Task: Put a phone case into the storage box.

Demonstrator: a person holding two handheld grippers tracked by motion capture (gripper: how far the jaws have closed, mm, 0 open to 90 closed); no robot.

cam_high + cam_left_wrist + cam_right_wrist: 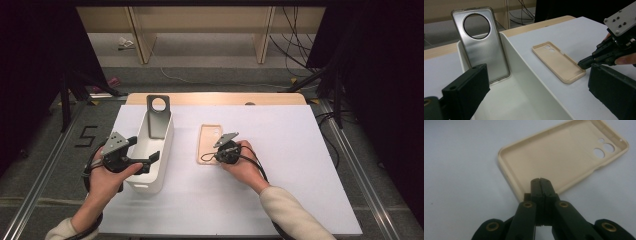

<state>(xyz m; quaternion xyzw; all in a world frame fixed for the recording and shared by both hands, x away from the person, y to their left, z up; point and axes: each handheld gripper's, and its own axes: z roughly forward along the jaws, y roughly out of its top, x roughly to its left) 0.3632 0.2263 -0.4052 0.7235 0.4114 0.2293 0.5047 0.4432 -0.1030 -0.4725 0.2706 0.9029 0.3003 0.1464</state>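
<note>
White table [300,165]: my right gripper [541,181], clenched, grasps nothing beside the beige case [559,157]; it may skid. Left gripper [150,161], released, could nudge the white bin [160,150].

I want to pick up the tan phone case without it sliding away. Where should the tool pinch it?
Probably pinch the raised rim at the near short end of the tan phone case. It lies flat on the white table, open side up, so that thin rim is the only part that stands up. The right tool sits shut just over that end; it should open first, then close with one jaw inside the rim.
</note>
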